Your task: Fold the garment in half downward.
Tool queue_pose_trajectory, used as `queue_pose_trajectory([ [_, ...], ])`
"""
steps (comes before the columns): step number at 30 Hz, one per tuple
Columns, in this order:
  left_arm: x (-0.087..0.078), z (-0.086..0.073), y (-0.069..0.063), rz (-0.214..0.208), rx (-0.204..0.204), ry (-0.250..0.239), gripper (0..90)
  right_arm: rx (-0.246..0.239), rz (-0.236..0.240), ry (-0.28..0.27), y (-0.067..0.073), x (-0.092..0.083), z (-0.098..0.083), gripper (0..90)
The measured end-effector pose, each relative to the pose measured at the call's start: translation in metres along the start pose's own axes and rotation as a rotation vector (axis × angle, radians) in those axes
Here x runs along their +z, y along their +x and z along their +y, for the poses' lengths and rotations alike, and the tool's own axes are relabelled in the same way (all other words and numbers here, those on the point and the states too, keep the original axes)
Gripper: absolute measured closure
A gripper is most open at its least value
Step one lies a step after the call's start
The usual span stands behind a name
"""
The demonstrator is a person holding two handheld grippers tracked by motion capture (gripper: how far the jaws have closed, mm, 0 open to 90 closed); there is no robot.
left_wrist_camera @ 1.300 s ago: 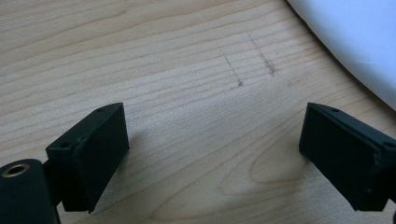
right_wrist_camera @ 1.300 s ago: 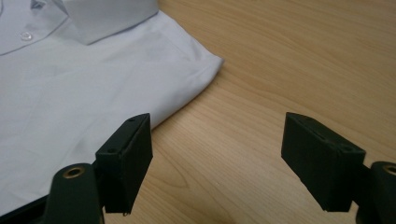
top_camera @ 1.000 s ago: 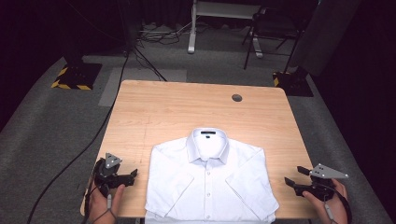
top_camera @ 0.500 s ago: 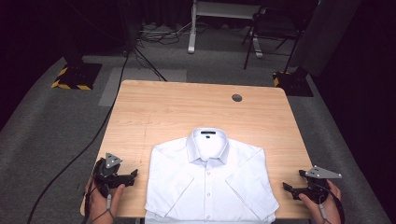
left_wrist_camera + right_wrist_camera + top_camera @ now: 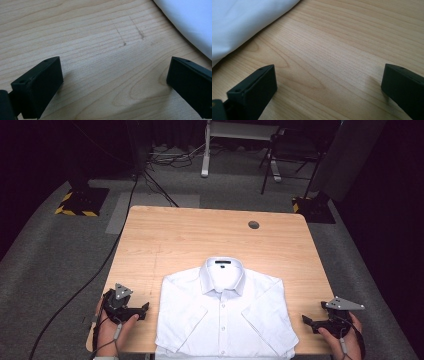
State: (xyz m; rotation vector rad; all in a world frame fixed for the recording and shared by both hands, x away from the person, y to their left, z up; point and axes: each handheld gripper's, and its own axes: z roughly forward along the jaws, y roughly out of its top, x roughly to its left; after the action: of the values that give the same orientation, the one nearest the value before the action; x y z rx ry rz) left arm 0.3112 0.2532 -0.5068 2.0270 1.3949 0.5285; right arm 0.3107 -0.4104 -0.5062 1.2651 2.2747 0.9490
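Observation:
A white short-sleeved shirt (image 5: 225, 312) lies folded and buttoned, collar away from me, on the near middle of the wooden table (image 5: 200, 235). My left gripper (image 5: 145, 307) rests on the wood just left of the shirt, open, with bare table between its jaws (image 5: 112, 82) and the shirt's edge (image 5: 190, 20) at the upper right. My right gripper (image 5: 306, 320) sits just right of the shirt, pointing at it. Its jaws have just been opening and stand wide apart over bare wood (image 5: 328, 85), with the shirt's edge (image 5: 244, 22) at the upper left.
A round cable hole (image 5: 253, 225) sits at the table's far right. A black cable (image 5: 75, 295) runs across the floor on the left. A yellow-black striped base (image 5: 75, 210) and desk and chair legs (image 5: 272, 165) stand beyond the far edge.
My right gripper has edged slightly left toward the shirt and its jaws have spread wider. The left gripper and the shirt have not moved.

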Motion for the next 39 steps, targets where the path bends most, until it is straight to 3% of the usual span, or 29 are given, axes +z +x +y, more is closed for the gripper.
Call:
queue_pose_trajectory([
  [6,-0.007,0.011,-0.013,0.019,0.034,-0.017,3.9,0.0,0.0,0.0,0.0,0.0,0.0,0.4],
  [13,-0.021,0.034,-0.039,-0.026,0.11,-0.077,5.3,0.0,0.0,0.0,0.0,0.0,0.0,0.4],
  [16,-0.022,0.041,-0.045,-0.035,0.116,-0.09,5.4,0.0,0.0,0.0,0.0,0.0,0.0,0.5],
  [22,-0.012,0.048,-0.05,-0.036,0.101,-0.08,6.3,0.0,0.0,0.0,0.0,0.0,0.0,0.5],
  [30,0.002,0.051,-0.067,-0.041,0.168,-0.043,6.2,-0.002,0.002,0.0,0.0,0.0,0.0,0.5],
  [39,0.016,0.056,-0.073,-0.047,0.157,-0.025,5.7,-0.002,0.002,0.0,0.0,0.0,0.0,0.5],
])
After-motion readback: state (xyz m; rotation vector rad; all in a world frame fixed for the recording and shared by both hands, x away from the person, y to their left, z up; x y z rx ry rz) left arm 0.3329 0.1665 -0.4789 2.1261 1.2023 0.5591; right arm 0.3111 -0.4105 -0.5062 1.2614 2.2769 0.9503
